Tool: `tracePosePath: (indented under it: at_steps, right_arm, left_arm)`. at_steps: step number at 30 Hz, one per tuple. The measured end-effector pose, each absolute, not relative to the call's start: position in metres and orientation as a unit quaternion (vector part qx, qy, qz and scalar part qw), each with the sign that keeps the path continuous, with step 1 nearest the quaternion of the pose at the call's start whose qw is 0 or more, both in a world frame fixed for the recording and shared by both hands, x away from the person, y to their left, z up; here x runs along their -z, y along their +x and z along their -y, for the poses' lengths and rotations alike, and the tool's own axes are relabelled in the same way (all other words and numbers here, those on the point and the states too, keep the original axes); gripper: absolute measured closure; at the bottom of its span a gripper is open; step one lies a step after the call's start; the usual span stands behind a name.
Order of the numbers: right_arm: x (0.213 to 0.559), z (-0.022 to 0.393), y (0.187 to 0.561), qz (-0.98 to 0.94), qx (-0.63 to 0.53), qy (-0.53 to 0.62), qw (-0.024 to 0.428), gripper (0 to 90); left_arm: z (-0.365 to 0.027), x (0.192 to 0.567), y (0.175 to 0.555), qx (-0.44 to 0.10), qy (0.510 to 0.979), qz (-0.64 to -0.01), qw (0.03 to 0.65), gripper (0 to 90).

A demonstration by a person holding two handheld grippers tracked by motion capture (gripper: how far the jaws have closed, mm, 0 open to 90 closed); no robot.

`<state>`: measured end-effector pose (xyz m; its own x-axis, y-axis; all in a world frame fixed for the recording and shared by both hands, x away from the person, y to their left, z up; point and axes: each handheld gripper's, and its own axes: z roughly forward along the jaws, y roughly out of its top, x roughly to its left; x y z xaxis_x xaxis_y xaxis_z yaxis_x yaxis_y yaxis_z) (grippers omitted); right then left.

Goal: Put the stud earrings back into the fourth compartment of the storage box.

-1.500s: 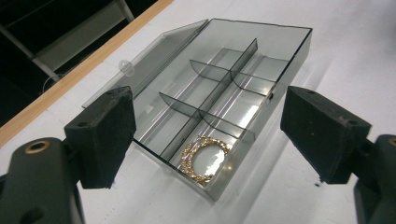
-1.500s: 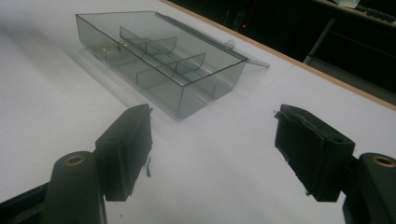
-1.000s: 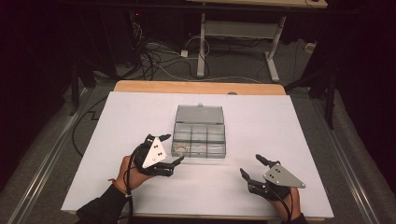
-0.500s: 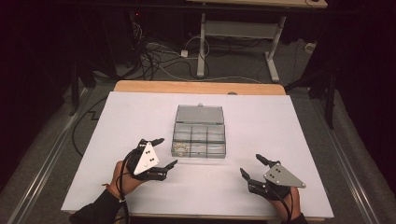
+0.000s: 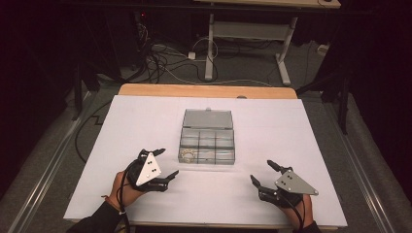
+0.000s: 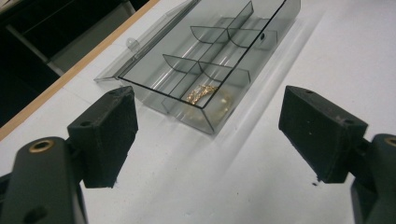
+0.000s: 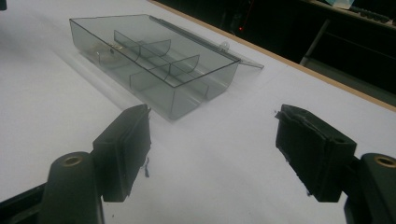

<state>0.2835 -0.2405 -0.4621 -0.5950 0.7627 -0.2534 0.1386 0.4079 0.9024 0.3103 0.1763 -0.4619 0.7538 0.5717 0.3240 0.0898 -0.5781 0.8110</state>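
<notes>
Both tools stand with their jaws spread wide and nothing between the pads. Left tool [image 5: 163,164] hovers low over the white surface [image 5: 291,126], just off the near left corner of the box, its grey three-cornered plate tilted up toward the camera and the person's left hand [image 5: 124,187] wrapped around its body. Right tool [image 5: 261,174] sits near the front edge of the surface on the right, well apart from the box, held by the person's right hand [image 5: 299,211]; its jaws have just been opening a little further, still with nothing between them.

Largest of the things is the white surface itself, with a strip of bare wood [image 5: 204,91] showing along its far edge. At its middle lies a clear smoky plastic compartment box [image 5: 208,143], its lid [image 5: 208,118] thrown open and lying flat on the far side. Curved and straight dividers split the box into several compartments.

Smallest is a gold chain [image 6: 201,93], bunched in the near left corner compartment as seen from above. In the left gripper view the chain lies in the compartment nearest the jaws; in the right gripper view it shows as a faint gold glint [image 7: 103,51] at the far end of the box.
</notes>
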Motion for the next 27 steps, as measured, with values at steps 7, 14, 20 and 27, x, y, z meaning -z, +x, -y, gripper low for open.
tracePosePath:
  at_steps: [7,14,20,27]
  right_arm:
    - [0.462,0.242,0.284,-0.767,-0.46,0.294,0.337,25.7]
    - [0.463,0.242,0.285,-0.768,-0.462,0.295,0.332,23.9]
    - [0.463,0.243,0.286,-0.769,-0.462,0.297,0.328,23.1]
    - [0.464,0.243,0.288,-0.774,-0.46,0.299,0.316,21.2]
  left_arm:
    - [-0.184,0.466,0.306,-0.288,0.836,-0.208,0.419,18.8]
    - [-0.196,0.47,0.303,-0.277,0.831,-0.228,0.424,18.8]
    - [-0.203,0.475,0.298,-0.279,0.831,-0.242,0.417,18.8]
    - [-0.21,0.482,0.294,-0.261,0.835,-0.262,0.408,18.7]
